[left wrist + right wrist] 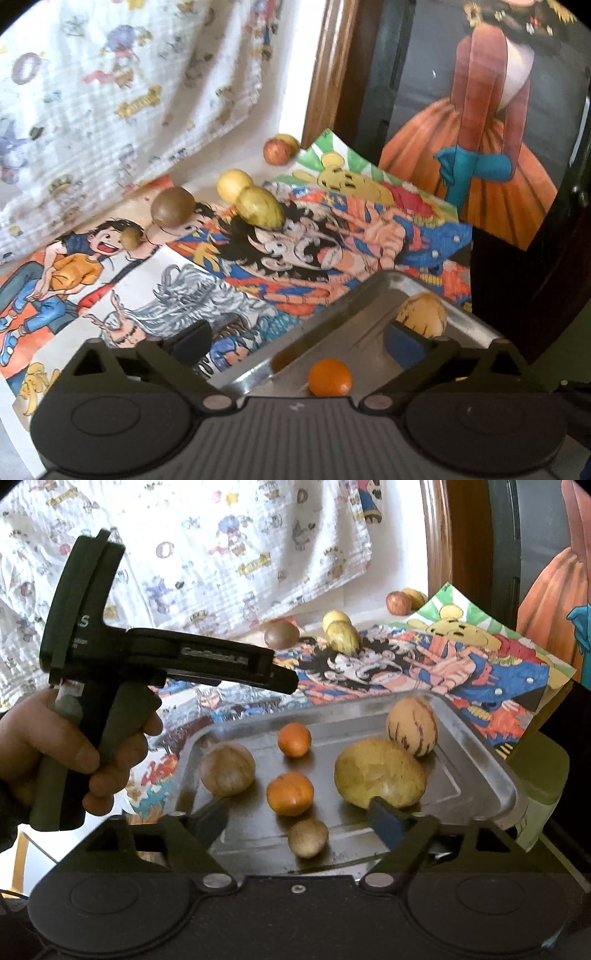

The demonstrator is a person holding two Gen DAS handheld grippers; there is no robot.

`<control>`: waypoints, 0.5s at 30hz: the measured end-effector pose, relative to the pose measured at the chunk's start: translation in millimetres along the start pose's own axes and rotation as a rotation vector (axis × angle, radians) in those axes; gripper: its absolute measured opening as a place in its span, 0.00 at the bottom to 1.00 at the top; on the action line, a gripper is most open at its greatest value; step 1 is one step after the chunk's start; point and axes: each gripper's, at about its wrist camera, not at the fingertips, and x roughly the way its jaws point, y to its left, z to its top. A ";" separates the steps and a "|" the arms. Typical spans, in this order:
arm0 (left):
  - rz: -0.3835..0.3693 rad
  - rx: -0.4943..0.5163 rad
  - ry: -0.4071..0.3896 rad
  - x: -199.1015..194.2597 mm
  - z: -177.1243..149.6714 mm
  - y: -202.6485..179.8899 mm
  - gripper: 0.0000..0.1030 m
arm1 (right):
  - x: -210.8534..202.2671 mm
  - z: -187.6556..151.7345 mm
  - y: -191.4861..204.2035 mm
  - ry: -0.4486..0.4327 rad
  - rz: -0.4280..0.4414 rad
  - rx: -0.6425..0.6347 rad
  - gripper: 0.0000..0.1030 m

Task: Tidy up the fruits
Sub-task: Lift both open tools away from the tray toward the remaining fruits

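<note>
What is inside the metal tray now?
The metal tray holds six fruits: two oranges, a striped melon, a yellow fruit, two brown ones. Its near edge is hidden.

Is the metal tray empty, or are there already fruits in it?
Not empty. The metal tray holds six fruits, among them two oranges, a striped melon and a large yellow fruit.

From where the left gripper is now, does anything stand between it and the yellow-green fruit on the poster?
Nothing visible does. The left gripper is open and empty over the tray's corner; only flat poster lies before the yellow-green fruit.
</note>
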 end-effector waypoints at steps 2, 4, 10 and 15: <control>0.001 -0.013 -0.011 -6.3 1.3 4.1 0.99 | -3.5 1.8 1.8 -0.014 0.004 0.002 0.97; 0.007 -0.022 -0.030 -15.0 1.5 7.9 0.99 | -6.6 3.9 3.4 -0.023 0.006 0.000 0.99; 0.046 -0.054 -0.086 -45.9 -3.5 25.1 0.99 | -15.1 10.8 6.4 -0.044 -0.004 -0.007 0.99; 0.082 -0.098 -0.114 -68.7 -11.5 44.0 0.99 | -22.0 20.0 11.0 -0.071 -0.003 -0.019 0.99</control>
